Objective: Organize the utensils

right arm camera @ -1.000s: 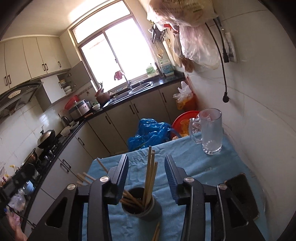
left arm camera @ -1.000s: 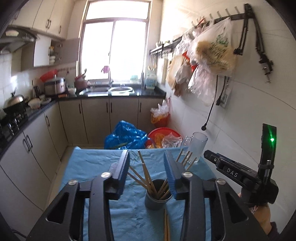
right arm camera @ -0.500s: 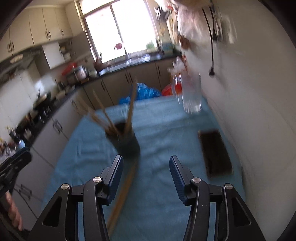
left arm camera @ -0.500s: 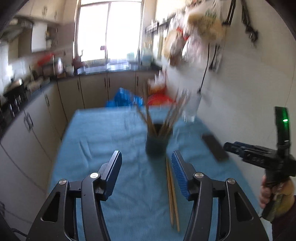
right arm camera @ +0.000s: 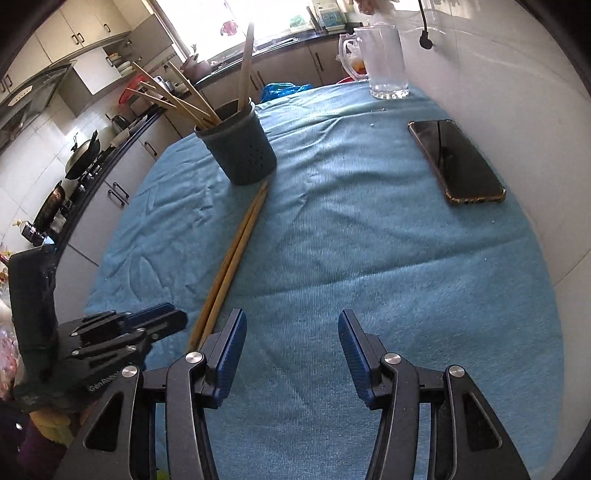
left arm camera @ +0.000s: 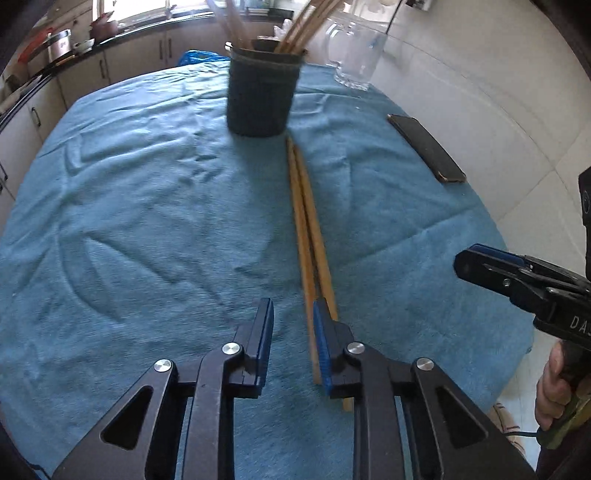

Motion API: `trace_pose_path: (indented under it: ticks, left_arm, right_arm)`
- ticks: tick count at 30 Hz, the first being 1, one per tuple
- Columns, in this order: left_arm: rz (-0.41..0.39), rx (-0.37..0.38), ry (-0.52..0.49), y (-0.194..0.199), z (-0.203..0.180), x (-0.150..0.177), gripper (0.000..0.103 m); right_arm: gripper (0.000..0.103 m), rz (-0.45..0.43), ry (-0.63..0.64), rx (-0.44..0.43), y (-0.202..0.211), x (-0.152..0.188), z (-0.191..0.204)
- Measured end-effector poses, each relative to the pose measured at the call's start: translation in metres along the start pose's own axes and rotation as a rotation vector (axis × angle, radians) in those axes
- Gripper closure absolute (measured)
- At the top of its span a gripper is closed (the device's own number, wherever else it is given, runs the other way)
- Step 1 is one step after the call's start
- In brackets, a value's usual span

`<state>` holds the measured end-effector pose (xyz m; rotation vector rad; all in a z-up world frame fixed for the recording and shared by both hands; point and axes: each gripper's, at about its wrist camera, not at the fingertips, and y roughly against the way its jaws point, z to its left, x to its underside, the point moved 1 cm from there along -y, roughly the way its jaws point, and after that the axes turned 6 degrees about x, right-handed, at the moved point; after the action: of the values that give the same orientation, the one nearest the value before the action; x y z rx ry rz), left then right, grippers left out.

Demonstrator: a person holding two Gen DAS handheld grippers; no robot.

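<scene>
1. My table is draped in a wrinkled teal terry cloth point(right arm camera: 369, 240) that fills most of what I see.
2. To my right rises a white tiled wall point(left arm camera: 480, 74), close against the table edge.
3. At the far end a bright window point(right arm camera: 280, 14) floods the kitchen with daylight.
4. Beneath it runs a dark countertop point(right arm camera: 295, 40) over beige cabinet doors with dark handles point(left arm camera: 162, 48).
5. Along the left stands another run of beige base cabinets point(right arm camera: 122, 184), with a black wok point(right arm camera: 83, 157) on the stove.
6. Pale wall cupboards point(right arm camera: 85, 22) hang high on the far left.
</scene>
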<state>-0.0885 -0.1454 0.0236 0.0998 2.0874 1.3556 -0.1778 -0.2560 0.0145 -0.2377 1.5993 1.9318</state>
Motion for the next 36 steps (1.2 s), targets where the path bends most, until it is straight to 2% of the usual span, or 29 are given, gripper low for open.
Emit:
trace_pose_path:
  ticks: [9, 11, 12, 17, 23, 27, 31, 33, 36]
  left_arm:
    - [0.030, -0.042, -0.026, -0.017, -0.009, -0.005, 0.084]
    - [0.033, -0.049, -0.014, -0.020, -0.010, -0.008, 0.087]
    - [0.033, -0.050, -0.004, -0.021, -0.009, -0.010, 0.096]
    - [0.037, -0.036, 0.116, -0.012, 0.009, -0.006, 0.096]
    - [0.024, 0.025, 0.292, 0.021, 0.043, 0.024, 0.096]
    - [0.020, 0.050, 0.346, 0.029, 0.049, 0.039, 0.096]
    - [0.021, 0.059, 0.366, 0.029, 0.046, 0.048, 0.096]
    - [0.017, 0.059, 0.366, 0.029, 0.042, 0.051, 0.096]
    - [0.019, 0.077, 0.365, 0.032, 0.040, 0.055, 0.096]
  right_arm:
    - [0.047, 0.016, 0.002, -0.023, -0.014, 0.004, 0.009]
    - [0.047, 0.021, 0.006, -0.030, -0.016, 0.007, 0.011]
    - [0.047, 0.026, 0.010, -0.034, -0.018, 0.008, 0.013]
    - [0.047, 0.046, 0.032, -0.071, -0.024, 0.013, 0.026]
    - [0.048, 0.068, 0.099, -0.102, -0.037, 0.014, 0.053]
    - [0.059, 0.081, 0.181, -0.075, -0.050, 0.016, 0.081]
    - [0.077, 0.077, 0.260, -0.027, -0.060, 0.022, 0.105]
    - [0.089, 0.075, 0.279, -0.004, -0.063, 0.021, 0.109]
    - [0.095, 0.087, 0.262, 0.002, -0.062, 0.022, 0.103]
